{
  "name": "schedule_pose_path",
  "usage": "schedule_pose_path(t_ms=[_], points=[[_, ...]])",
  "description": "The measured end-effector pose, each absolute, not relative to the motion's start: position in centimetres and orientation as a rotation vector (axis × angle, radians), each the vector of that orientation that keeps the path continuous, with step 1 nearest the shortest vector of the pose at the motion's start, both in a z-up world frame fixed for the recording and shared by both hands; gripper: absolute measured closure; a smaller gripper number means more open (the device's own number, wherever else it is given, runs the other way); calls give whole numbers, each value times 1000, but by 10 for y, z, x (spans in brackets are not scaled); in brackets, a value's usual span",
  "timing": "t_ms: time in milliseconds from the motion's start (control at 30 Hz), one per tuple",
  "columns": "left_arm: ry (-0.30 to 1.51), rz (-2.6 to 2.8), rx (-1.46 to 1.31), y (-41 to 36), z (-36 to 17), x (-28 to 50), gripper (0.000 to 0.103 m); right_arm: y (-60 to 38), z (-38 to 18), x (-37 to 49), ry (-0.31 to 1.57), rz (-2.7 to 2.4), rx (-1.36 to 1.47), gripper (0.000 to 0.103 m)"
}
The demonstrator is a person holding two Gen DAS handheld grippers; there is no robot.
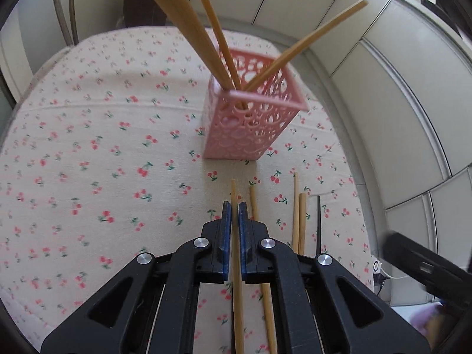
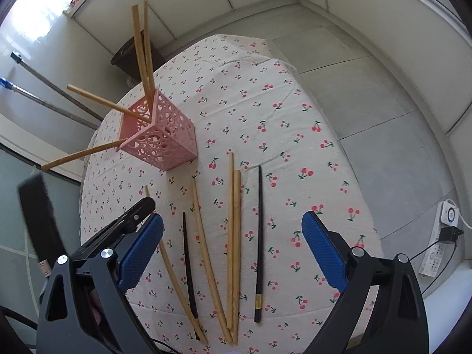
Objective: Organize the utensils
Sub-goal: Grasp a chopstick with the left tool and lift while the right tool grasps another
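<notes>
A pink perforated holder [image 1: 250, 118] stands on the cherry-print tablecloth with several wooden chopsticks [image 1: 191, 20] leaning out of it; it also shows in the right wrist view [image 2: 160, 135]. My left gripper [image 1: 234, 206] is shut on a wooden chopstick [image 1: 236, 280] lying lengthwise between its blue pads, just short of the holder. My right gripper [image 2: 233, 236] is open and empty above several loose chopsticks: wooden ones [image 2: 233, 236] and two black ones [image 2: 259, 236]. The left gripper [image 2: 141, 206] shows at the left of the right wrist view.
The round table's cloth [image 2: 265, 103] drops off at its edges, with grey floor tiles [image 2: 368, 118] beyond. A power strip [image 2: 442, 236] lies on the floor at right. Metal poles [image 2: 53, 103] and a dark bin [image 2: 129, 53] stand behind the table.
</notes>
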State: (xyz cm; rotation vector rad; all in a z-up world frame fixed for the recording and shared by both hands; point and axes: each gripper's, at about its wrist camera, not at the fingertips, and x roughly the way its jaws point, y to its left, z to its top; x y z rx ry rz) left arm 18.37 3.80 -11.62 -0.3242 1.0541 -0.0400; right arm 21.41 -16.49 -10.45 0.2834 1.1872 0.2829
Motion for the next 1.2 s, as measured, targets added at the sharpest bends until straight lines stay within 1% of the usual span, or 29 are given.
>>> schedule_pose_path(t_ms=[133, 233, 300, 400, 467, 533, 633, 733, 767, 800, 833, 867, 900, 967, 1100, 1200], points=[[979, -5, -239, 56, -76, 157, 99, -125, -117, 223, 1188, 296, 177, 11], [948, 22, -232, 75, -60, 135, 99, -99, -130, 231, 1179, 293, 83, 12], [936, 34, -249, 85, -58, 126, 99, -88, -141, 236, 1194, 295, 49, 17], [928, 33, -273, 95, -54, 122, 99, -77, -160, 246, 1228, 279, 32, 33], [913, 39, -281, 100, -51, 120, 99, -74, -169, 251, 1240, 257, 34, 39], [909, 37, -292, 104, -49, 120, 99, -73, -178, 255, 1264, 251, 56, 43], [915, 32, -306, 106, -50, 121, 99, -63, -178, 256, 1237, 224, 16, 45], [913, 29, -306, 105, -48, 120, 99, -55, -178, 255, 1206, 189, -30, 53], [910, 30, -305, 105, -48, 119, 99, -53, -178, 254, 1197, 184, -42, 59], [908, 31, -301, 105, -47, 119, 99, -52, -177, 253, 1191, 190, -47, 69], [907, 33, -298, 105, -48, 119, 99, -49, -177, 252, 1194, 193, -53, 76], [907, 35, -297, 105, -48, 119, 99, -46, -176, 250, 1200, 196, -64, 92], [907, 37, -297, 105, -48, 119, 99, -44, -176, 248, 1201, 199, -81, 97], [904, 38, -299, 105, -47, 119, 99, -40, -176, 243, 1185, 205, -98, 97], [892, 26, -294, 103, -45, 116, 99, -52, -168, 233, 1167, 254, -19, 98], [871, 13, -292, 102, -40, 112, 99, -69, -144, 226, 1105, 289, 53, 97]])
